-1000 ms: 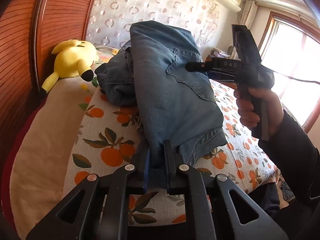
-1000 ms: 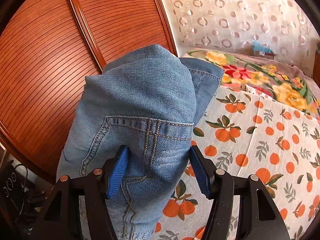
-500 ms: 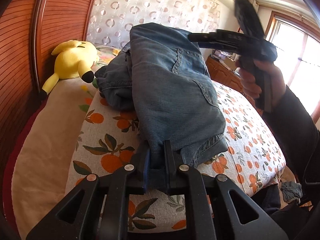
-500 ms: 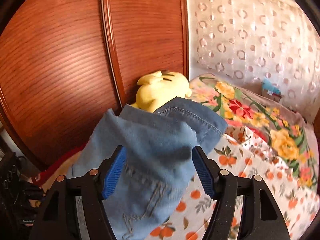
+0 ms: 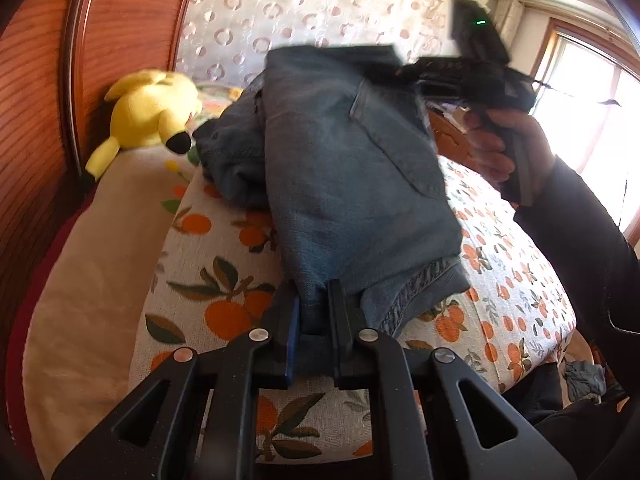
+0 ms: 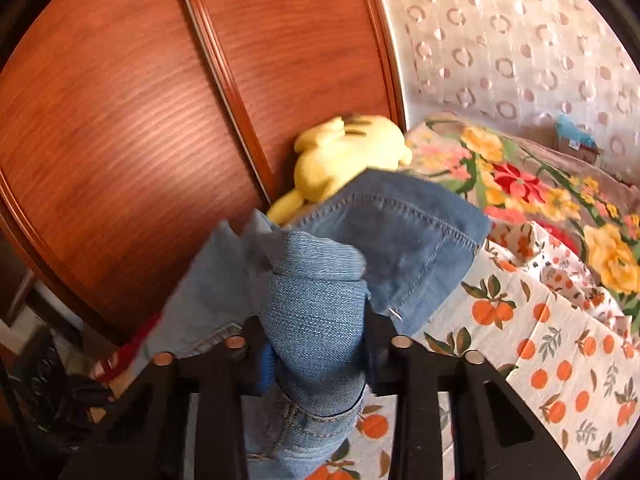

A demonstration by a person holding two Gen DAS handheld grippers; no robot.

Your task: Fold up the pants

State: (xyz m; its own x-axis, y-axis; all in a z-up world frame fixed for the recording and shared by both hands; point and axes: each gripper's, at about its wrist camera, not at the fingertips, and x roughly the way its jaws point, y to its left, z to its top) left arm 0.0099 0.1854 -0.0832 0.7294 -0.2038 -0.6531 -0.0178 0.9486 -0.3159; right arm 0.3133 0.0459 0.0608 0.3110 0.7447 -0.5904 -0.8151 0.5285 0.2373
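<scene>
We see the blue jeans lying on the bed's orange-print bedspread, their long axis running from the lower centre of the left wrist frame up toward the top centre, the far end lifted off the bed. The left gripper is nearly closed, its pads pinching the near edge of the denim at the lower centre. The right gripper has just been closing, and in its own view a bunched fold of denim sits squeezed between its pads, filling the gap. In the left wrist view that gripper is blurred at the upper right, held by the person's hand, so we cannot make out its tips there. The jeans' far end hides part of the yellow plush toy against the wooden headboard. The lower part of the jeans is cut off behind the gripper bodies in both views.
</scene>
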